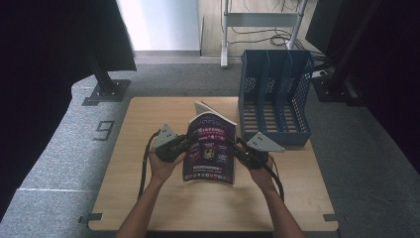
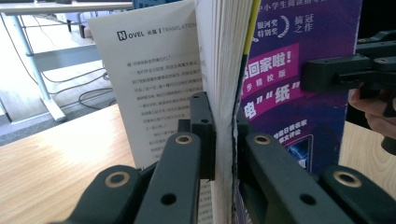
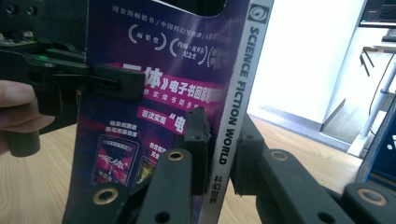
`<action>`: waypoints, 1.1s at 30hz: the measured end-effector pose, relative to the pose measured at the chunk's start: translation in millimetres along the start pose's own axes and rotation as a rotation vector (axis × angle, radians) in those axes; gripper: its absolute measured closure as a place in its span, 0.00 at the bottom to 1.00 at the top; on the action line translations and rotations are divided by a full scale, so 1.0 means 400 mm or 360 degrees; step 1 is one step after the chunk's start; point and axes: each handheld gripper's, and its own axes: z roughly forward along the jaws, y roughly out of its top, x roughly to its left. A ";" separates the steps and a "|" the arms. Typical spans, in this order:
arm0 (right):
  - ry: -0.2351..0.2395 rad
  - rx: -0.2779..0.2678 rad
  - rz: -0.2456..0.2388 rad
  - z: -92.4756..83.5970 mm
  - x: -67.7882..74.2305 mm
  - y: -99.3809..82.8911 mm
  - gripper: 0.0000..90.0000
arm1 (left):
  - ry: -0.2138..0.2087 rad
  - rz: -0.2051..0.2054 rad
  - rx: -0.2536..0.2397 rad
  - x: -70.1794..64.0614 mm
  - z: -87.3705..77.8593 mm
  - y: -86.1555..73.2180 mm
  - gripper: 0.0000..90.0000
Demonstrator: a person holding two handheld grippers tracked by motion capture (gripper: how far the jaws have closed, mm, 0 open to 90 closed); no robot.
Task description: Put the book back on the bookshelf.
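Observation:
A purple-covered magazine stands nearly upright over the wooden table, held from both sides. In the left gripper view my left gripper is shut on the page edge of the magazine, and a loose white text page fans away to the left. In the right gripper view my right gripper is shut on the grey spine, which reads "SCIENCE FICTION WORLD". In the high view the left gripper and the right gripper flank the cover.
A blue mesh file holder with three slots stands at the table's back right corner, close behind the right hand. Beyond the table are a black stand base on grey carpet and a metal frame with cables.

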 end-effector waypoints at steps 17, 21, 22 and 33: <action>0.0079 -0.0021 0.0033 -0.038 0.014 -0.019 0.89 | 0.0018 -0.0014 -0.0004 -0.006 -0.015 -0.027 0.79; 0.0097 -0.0020 0.0030 -0.044 0.016 -0.020 0.90 | 0.0035 -0.0043 -0.0001 0.000 -0.013 -0.028 0.69; 0.0098 -0.0020 0.0027 -0.045 0.018 -0.020 0.90 | 0.0041 -0.0050 -0.0004 0.002 -0.012 -0.029 0.66; 0.0130 -0.0021 -0.0006 -0.057 0.033 -0.022 0.90 | 0.0039 -0.0105 0.0026 0.032 -0.003 -0.014 0.47</action>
